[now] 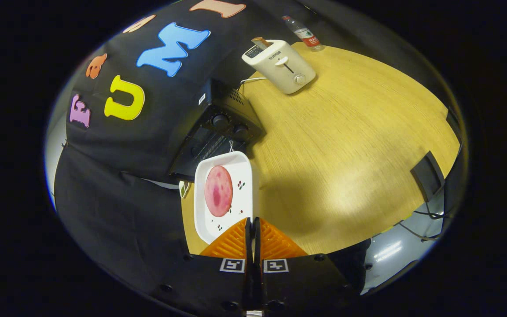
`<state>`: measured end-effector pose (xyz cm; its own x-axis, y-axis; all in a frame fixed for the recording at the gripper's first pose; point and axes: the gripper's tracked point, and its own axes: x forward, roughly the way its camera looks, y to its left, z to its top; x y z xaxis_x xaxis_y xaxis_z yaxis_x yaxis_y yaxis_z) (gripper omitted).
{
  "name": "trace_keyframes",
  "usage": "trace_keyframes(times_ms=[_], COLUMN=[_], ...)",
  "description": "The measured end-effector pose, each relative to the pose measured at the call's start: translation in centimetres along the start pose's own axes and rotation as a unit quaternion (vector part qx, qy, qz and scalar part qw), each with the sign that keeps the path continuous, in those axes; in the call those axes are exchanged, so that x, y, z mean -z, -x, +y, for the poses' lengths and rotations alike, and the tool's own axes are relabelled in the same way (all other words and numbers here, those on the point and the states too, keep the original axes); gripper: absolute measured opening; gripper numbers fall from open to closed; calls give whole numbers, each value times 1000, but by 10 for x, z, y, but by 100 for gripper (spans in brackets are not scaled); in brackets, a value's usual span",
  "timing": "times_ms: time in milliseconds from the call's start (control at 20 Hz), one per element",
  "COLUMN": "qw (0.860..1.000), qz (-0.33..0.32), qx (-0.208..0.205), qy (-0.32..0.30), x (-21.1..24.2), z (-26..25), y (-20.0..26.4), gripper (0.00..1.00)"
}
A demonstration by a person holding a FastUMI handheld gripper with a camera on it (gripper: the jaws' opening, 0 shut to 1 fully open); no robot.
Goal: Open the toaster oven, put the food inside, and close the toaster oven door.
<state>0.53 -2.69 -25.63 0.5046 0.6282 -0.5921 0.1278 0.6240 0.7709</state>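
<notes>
Two fingers of the gripper (253, 226) pinch the near rim of a white plate (225, 196) carrying a round pink slice of food (218, 190), held above the desk (346, 145) just before the black toaster oven (218, 132). Keep the plate level and ease it straight into the oven's mouth, whose door looks open, though that is hard to tell.

The gripper (252, 225) has its two fingers pressed together on the near rim of a white rectangular ceramic plate (244, 171) with small flower prints, held tilted above the round light wooden table (350, 145). A round pink slice of meat (218, 190) lies on the plate. Just beyond the plate, at about 11 o'clock from the fingers, stands a black metal toaster oven (222, 127) with two knobs. Farther off at 12 to 1 o'clock sits a cream pop-up toaster (282, 66) with a slice of bread (261, 42) in its slot, and beyond it a clear plastic bottle (303, 33).
</notes>
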Motion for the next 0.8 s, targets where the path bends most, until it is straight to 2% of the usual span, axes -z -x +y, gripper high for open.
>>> trace_keyframes(times_ms=[150, 400, 800], qw=[1000, 999, 998], qz=[6, 33, 31], qx=[-15, -15, -24], qy=[-2, 2, -49], x=[3, 11, -6], z=[27, 52, 75], y=[-20, -63, -140], gripper=[1, 1, 2])
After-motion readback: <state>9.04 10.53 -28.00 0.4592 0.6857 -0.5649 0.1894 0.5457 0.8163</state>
